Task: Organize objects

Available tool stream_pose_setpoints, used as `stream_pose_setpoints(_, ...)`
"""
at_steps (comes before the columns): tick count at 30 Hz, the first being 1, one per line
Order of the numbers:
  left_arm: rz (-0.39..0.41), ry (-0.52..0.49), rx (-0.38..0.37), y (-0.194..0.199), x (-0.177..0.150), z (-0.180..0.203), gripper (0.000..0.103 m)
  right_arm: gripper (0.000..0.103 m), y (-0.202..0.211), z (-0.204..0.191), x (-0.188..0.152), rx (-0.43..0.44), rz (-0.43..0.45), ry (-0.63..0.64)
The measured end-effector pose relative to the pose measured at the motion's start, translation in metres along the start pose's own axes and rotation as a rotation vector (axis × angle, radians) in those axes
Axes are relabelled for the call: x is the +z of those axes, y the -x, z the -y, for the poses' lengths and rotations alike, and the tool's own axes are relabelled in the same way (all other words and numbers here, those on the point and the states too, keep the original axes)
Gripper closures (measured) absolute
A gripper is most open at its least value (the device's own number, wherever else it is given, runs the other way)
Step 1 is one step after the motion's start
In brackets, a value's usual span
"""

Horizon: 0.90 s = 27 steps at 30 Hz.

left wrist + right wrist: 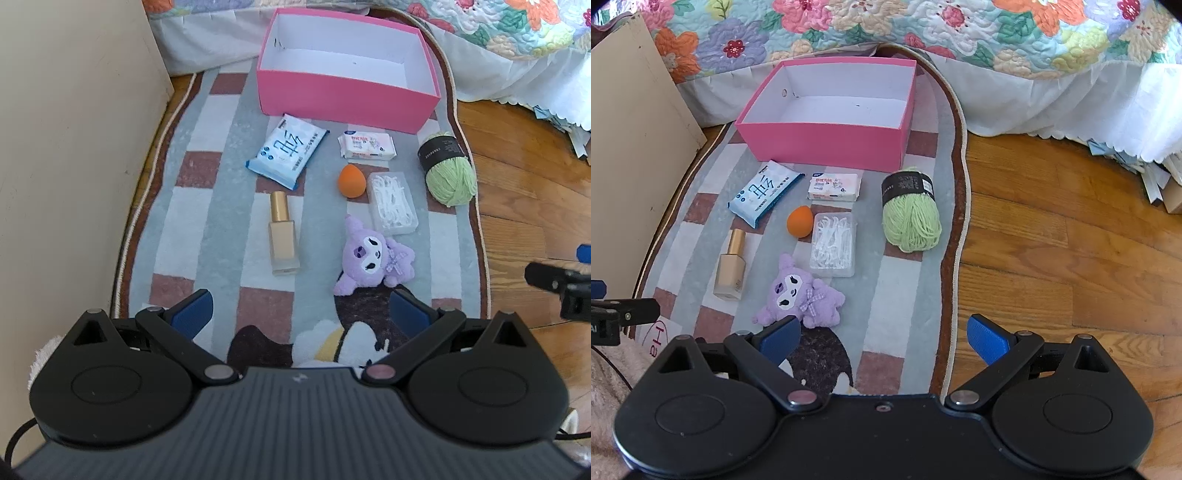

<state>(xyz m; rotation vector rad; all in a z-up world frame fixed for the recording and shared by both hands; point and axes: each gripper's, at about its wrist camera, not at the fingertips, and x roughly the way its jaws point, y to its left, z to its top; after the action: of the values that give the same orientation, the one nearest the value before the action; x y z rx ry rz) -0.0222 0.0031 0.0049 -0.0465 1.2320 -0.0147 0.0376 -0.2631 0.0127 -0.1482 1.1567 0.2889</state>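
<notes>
While I hover both tools over the rug (229,155), left gripper (301,314) and right gripper (882,338) gape wide, holding nothing. Beyond them, seven small items lie loose before the empty pink box (827,142).

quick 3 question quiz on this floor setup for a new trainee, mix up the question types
1. True or false: the pink box already holds some of the items.
2. Which item lies nearest the right edge of the rug? A) yarn ball B) gold-capped bottle C) blue wipes pack
3. Fill in: the orange sponge sits right beside the clear box of floss ____.

Key
1. False: its white inside is bare.
2. A
3. picks

Both the left gripper and right gripper are open and hold nothing; the purple plush toy lies closest to them.
</notes>
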Motion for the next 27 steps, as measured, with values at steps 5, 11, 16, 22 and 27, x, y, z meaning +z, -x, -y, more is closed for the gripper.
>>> stream_pose_setpoints(5,-0.002,0.004,-0.009,0.0001,0.0006,0.0023,0.0,0.004,-0.0014,-0.0048,0.0048,0.004,-0.001,0.009)
stream_pose_setpoints(11,-0.012,0.013,-0.028,-0.0032,0.0007,0.0039,0.0,0.004,-0.0018,-0.0089,0.0041,0.013,0.001,0.016)
stream_pose_setpoints(16,-0.011,0.027,-0.03,-0.0048,0.0002,0.003,0.0,0.004,-0.0017,-0.0093,0.0038,0.013,0.003,0.019)
stream_pose_setpoints(22,-0.007,0.03,-0.024,-0.0038,0.0014,0.0015,0.0,0.004,-0.0022,-0.0065,0.0052,0.007,0.006,0.012)
stream_pose_setpoints(27,-0.01,0.016,-0.019,0.0001,0.0038,-0.0017,0.0,0.004,0.001,-0.0006,0.0081,0.006,0.009,0.015)
